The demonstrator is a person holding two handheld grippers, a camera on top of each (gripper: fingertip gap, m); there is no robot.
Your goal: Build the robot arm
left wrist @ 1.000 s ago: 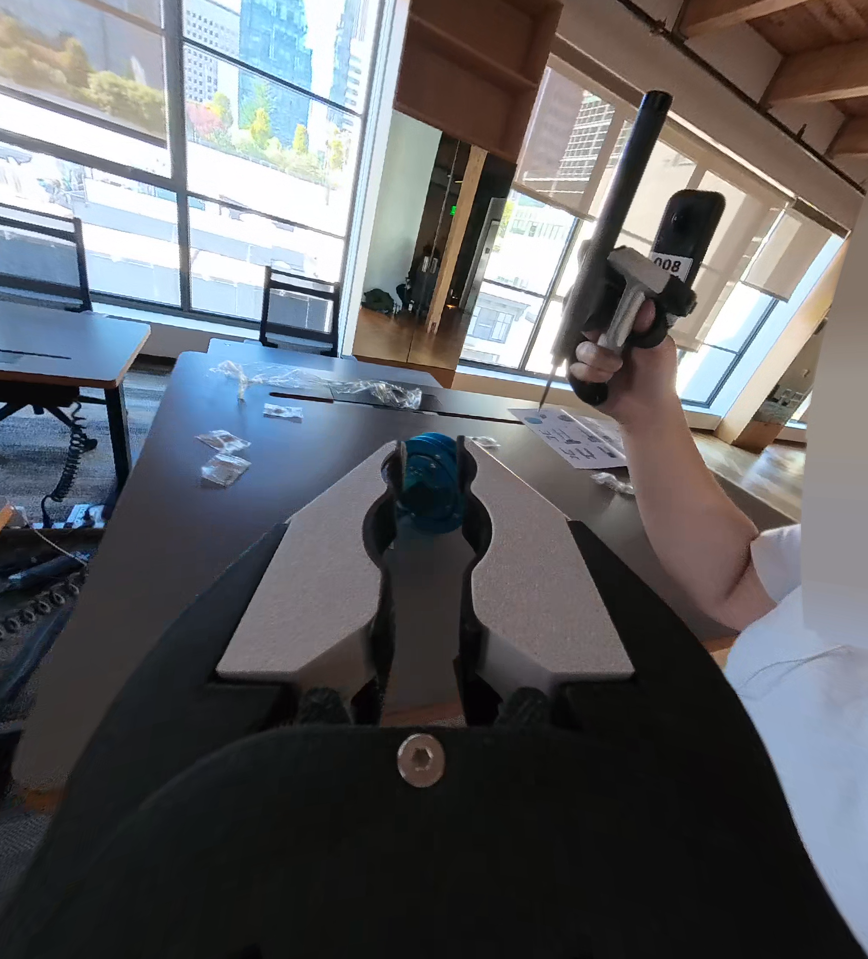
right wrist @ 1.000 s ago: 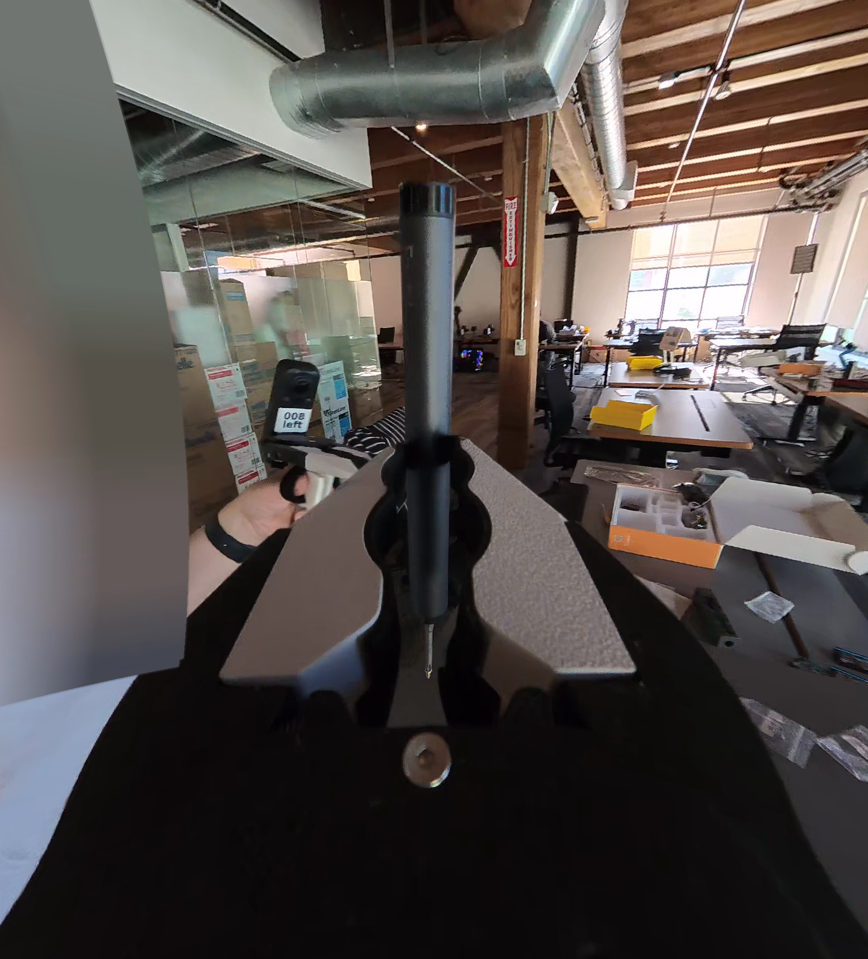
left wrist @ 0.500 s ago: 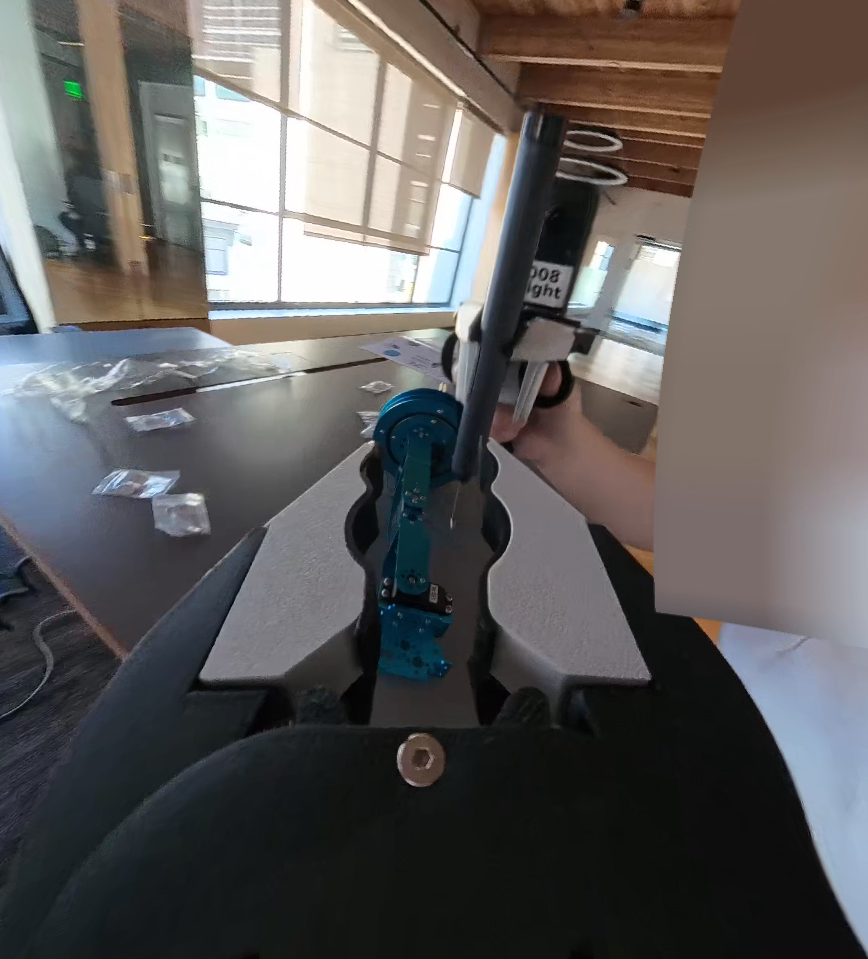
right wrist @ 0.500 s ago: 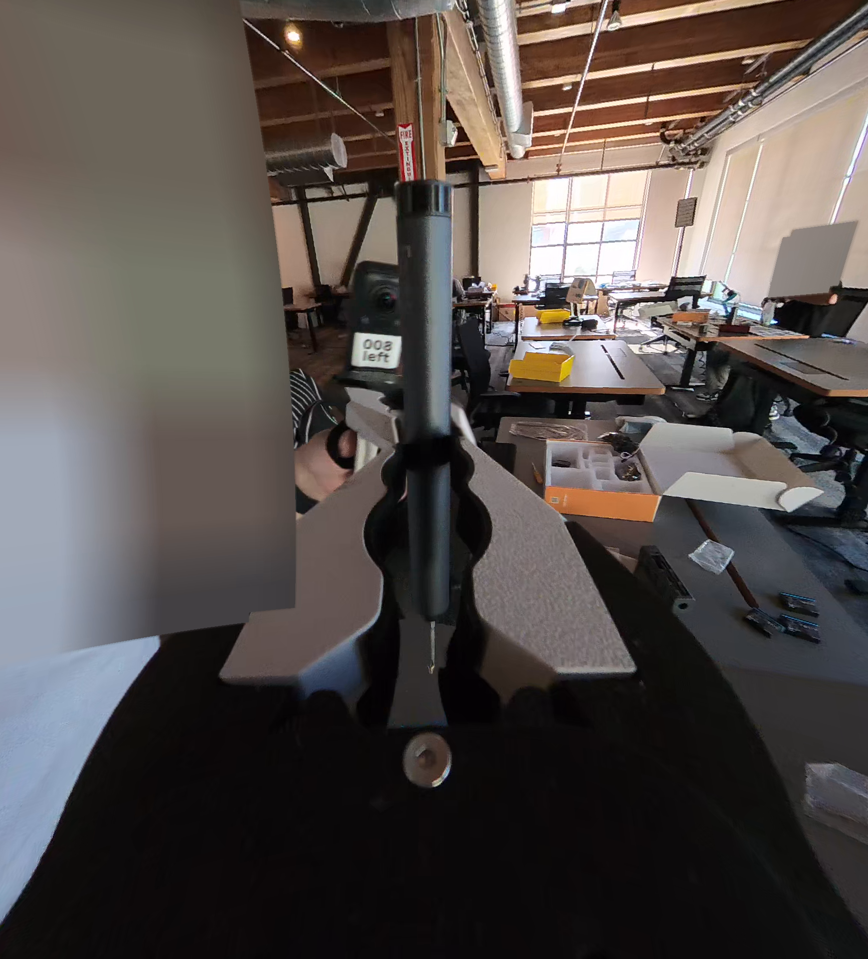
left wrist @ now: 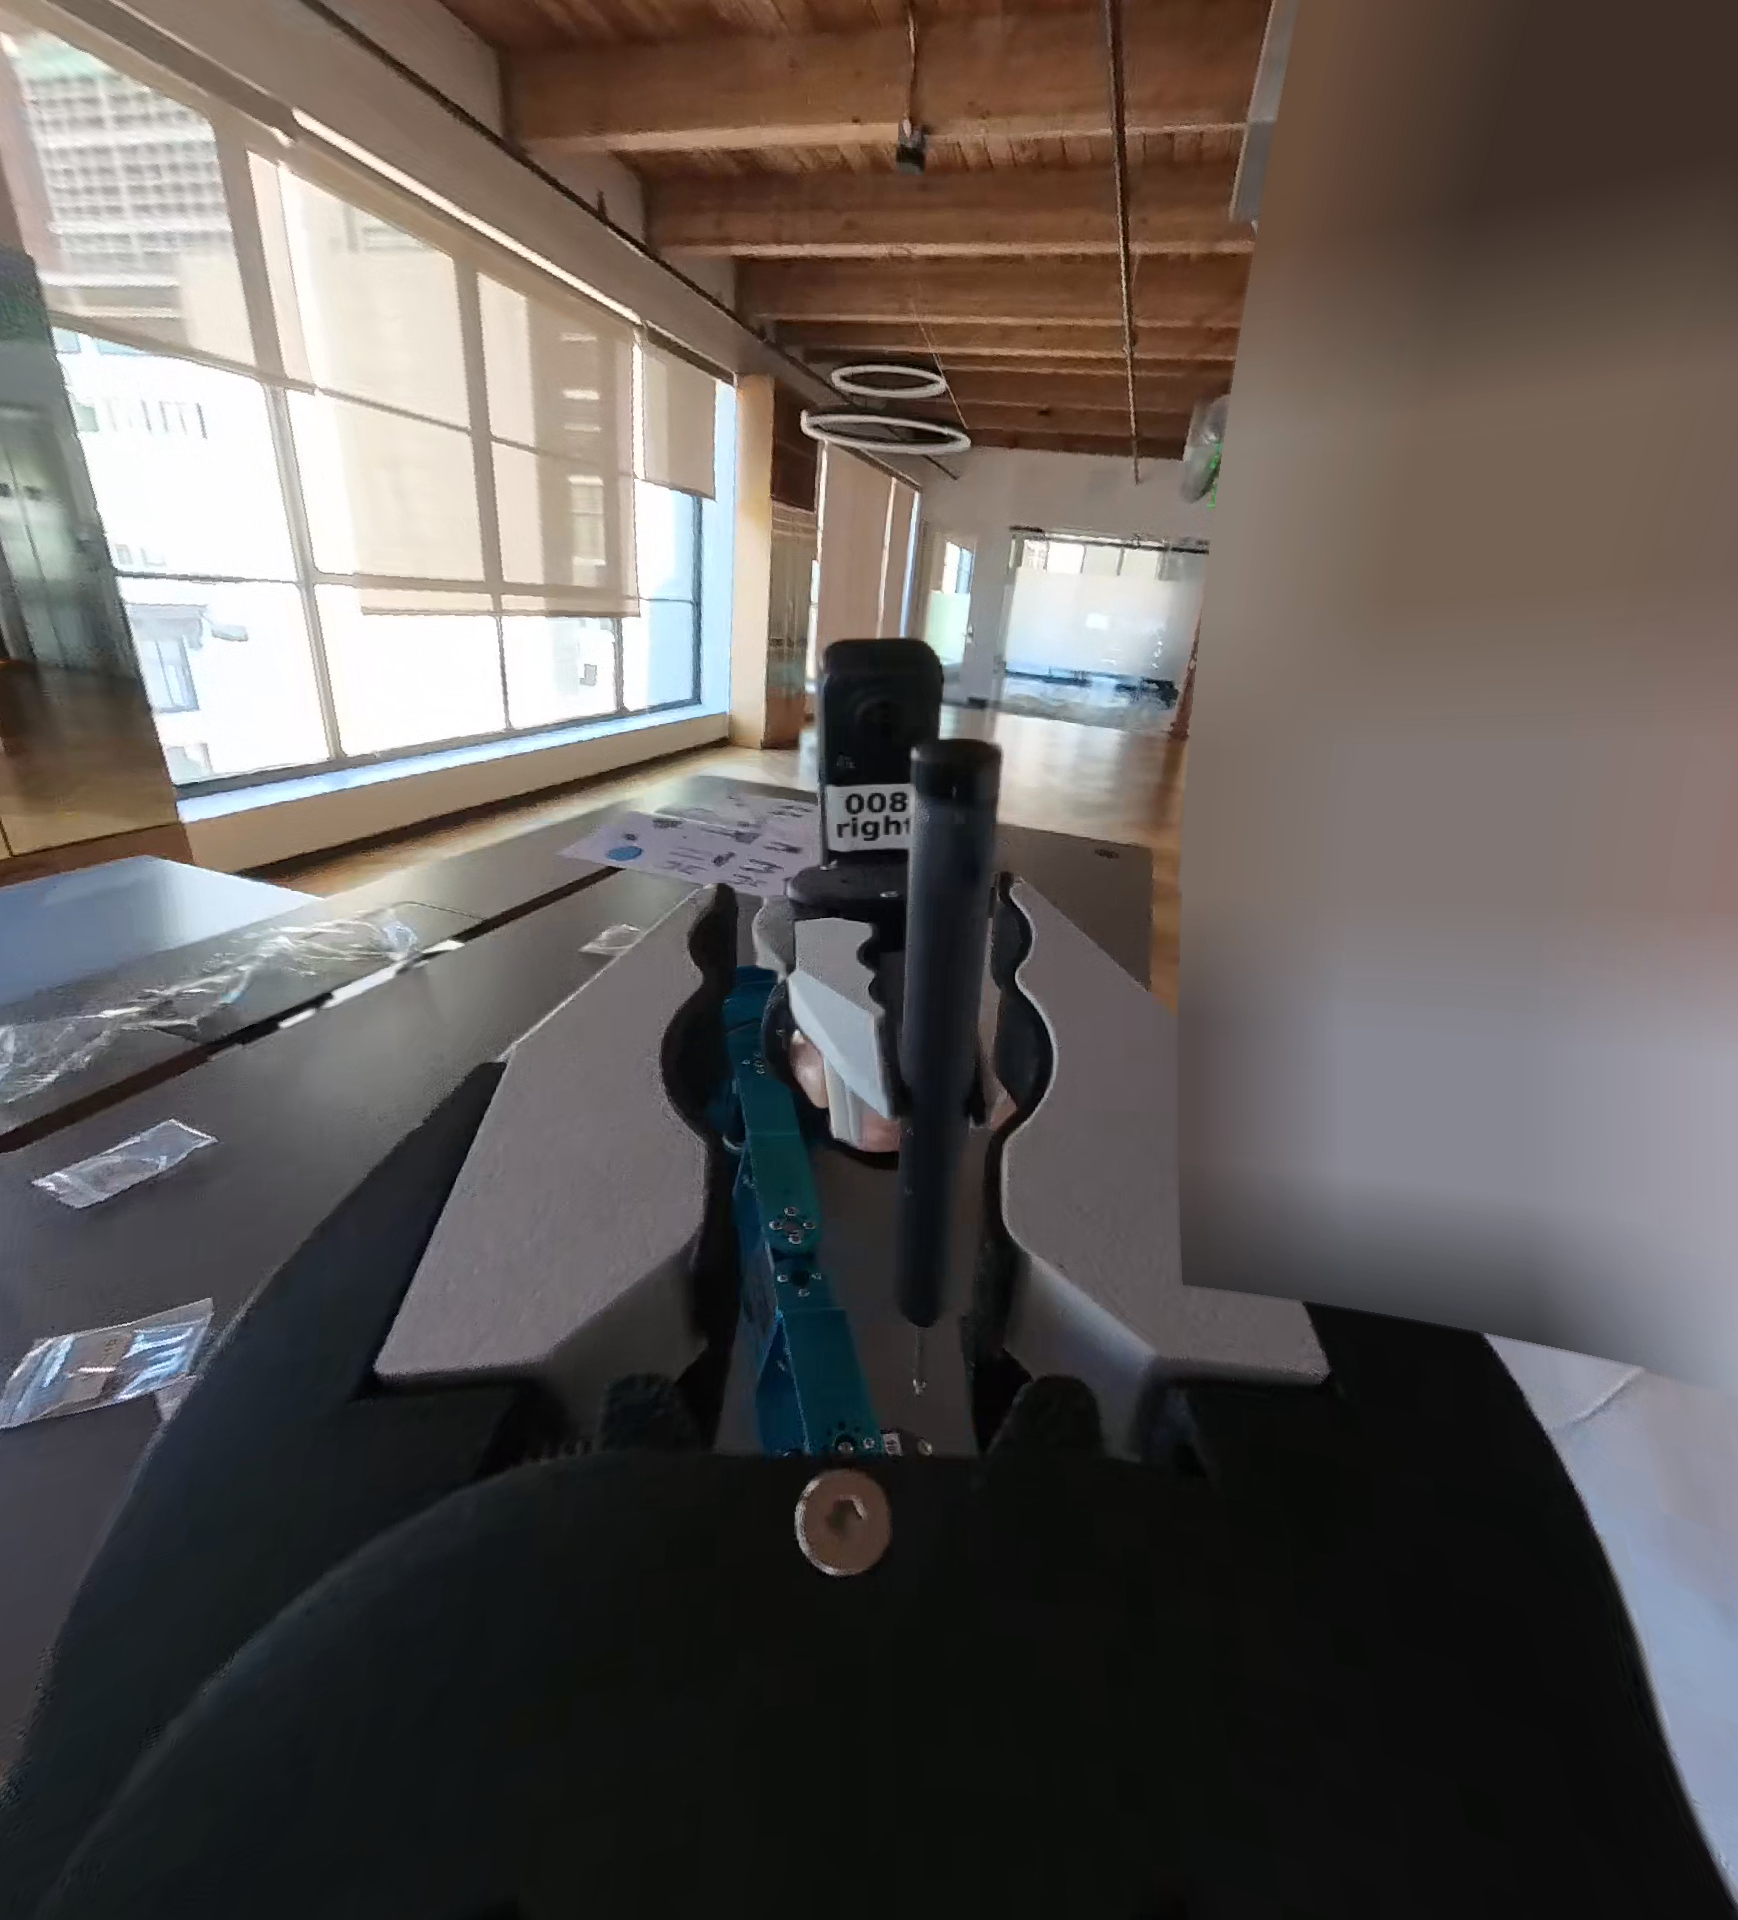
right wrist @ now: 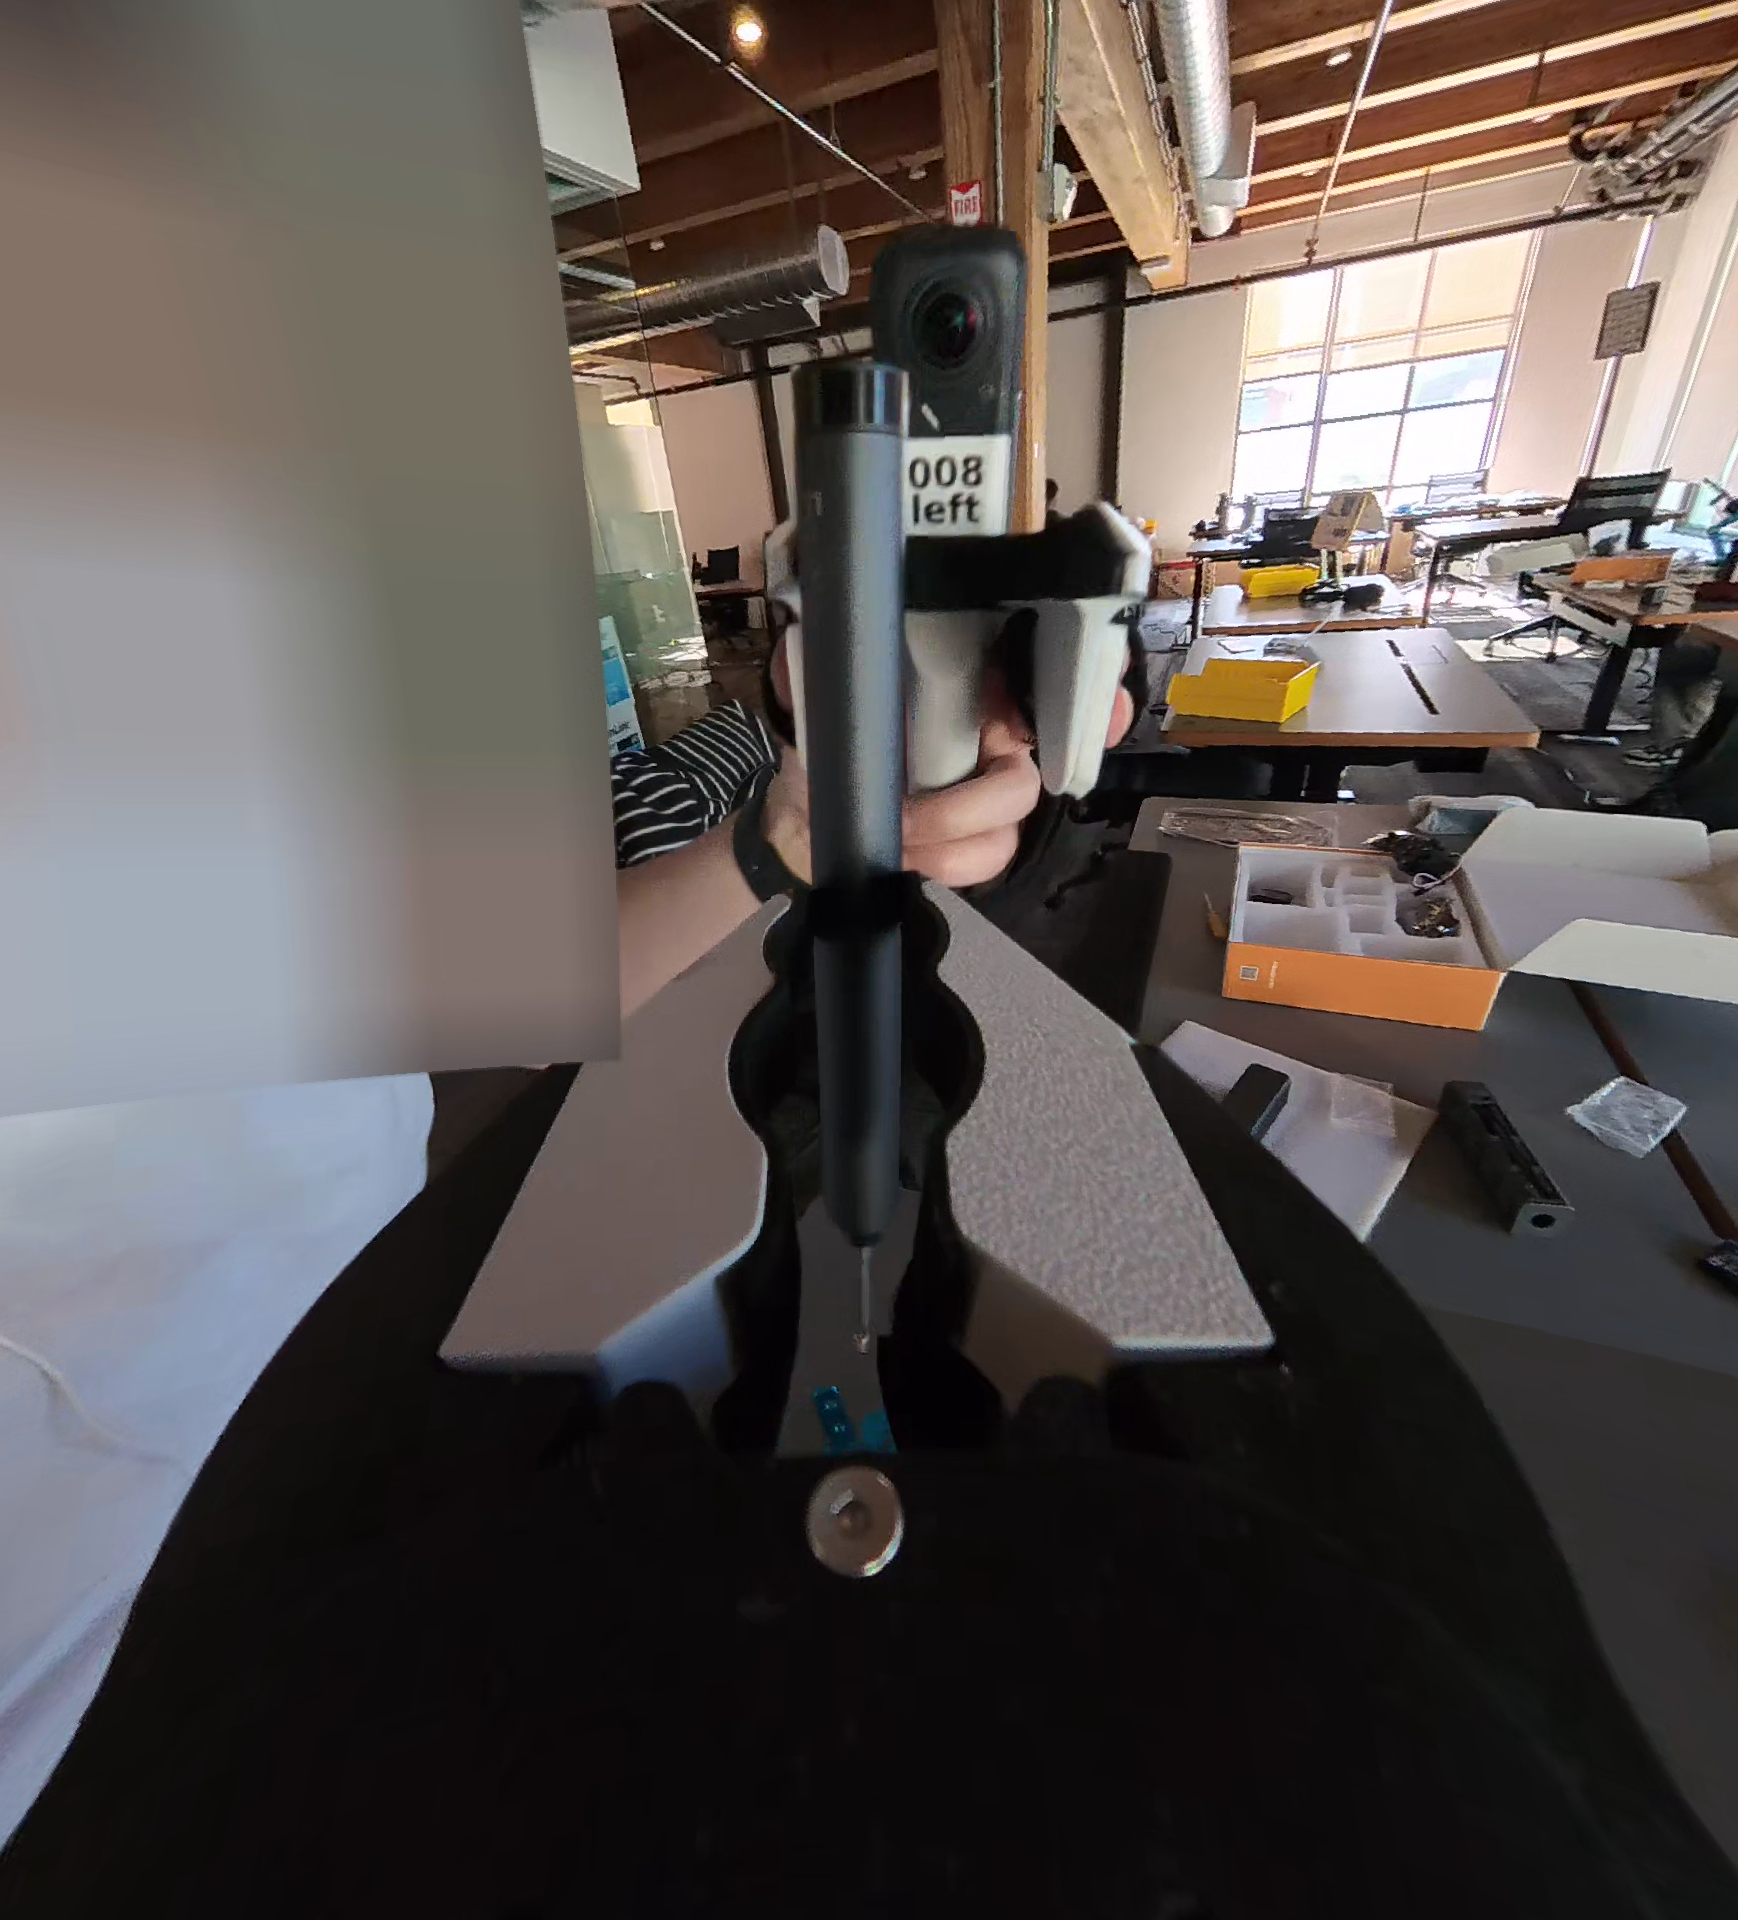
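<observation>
Left wrist view: left gripper jaws are clamping blue bracket; right gripper jaws are pinching screwdriver, tip hovering between the left jaws; alignment should be steady.

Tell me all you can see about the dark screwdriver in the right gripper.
The screwdriver is a slim, dark grey, pen-shaped tool, seemingly metal, with a darker end cap and a thin bit pointing back at the camera. The right gripper is shut on its barrel. Its bit tip hangs close to the blue part in the left gripper.
</observation>
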